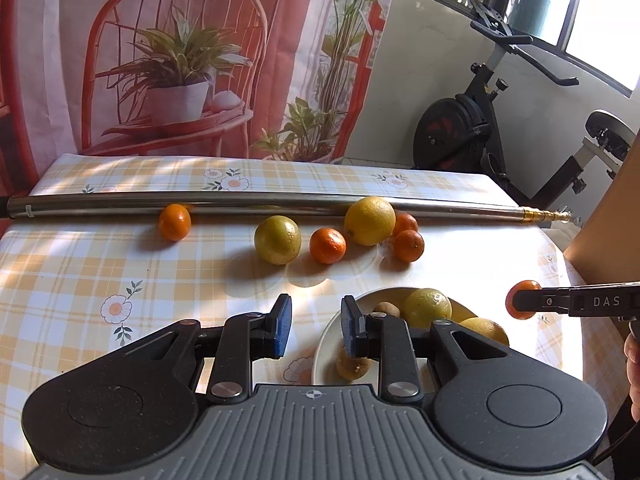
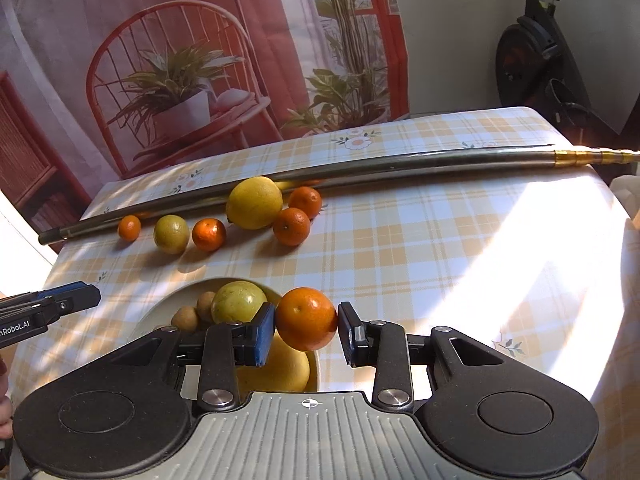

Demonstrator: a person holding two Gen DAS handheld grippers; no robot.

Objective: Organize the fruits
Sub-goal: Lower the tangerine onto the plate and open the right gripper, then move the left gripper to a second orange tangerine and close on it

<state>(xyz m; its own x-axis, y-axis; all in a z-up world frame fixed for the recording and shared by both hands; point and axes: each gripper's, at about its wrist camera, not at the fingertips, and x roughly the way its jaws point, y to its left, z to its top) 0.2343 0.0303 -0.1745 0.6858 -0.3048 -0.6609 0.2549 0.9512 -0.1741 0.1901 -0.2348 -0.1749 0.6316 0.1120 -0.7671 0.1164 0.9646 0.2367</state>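
The right gripper (image 2: 306, 330) is pinching a tangerine (image 2: 306, 319) between its pads, carrying it just above the right rim of the plate (image 2: 160, 316), near the front of the table (image 2: 440, 260). The left gripper (image 1: 316, 326) is hanging empty with its jaws spread fairly wide, hovering over the plate's left edge.

The plate is already filling up: a green lime (image 2: 238, 302), two small brown fruits (image 2: 185, 317), and a yellow fruit (image 2: 280, 368) partly hidden under the right gripper are sitting in it.

Six fruits are waiting on the cloth along the metal pole (image 2: 360, 170) at the far side: a small tangerine at far left (image 2: 129, 227), a greenish lime (image 2: 171, 234), another tangerine (image 2: 209, 234), a big lemon (image 2: 254, 203) touching the pole, and two more tangerines (image 2: 291, 226) just right of it.

I'd judge the job near halfway, with this tangerine about to be dropped in and the far row remaining to be collected
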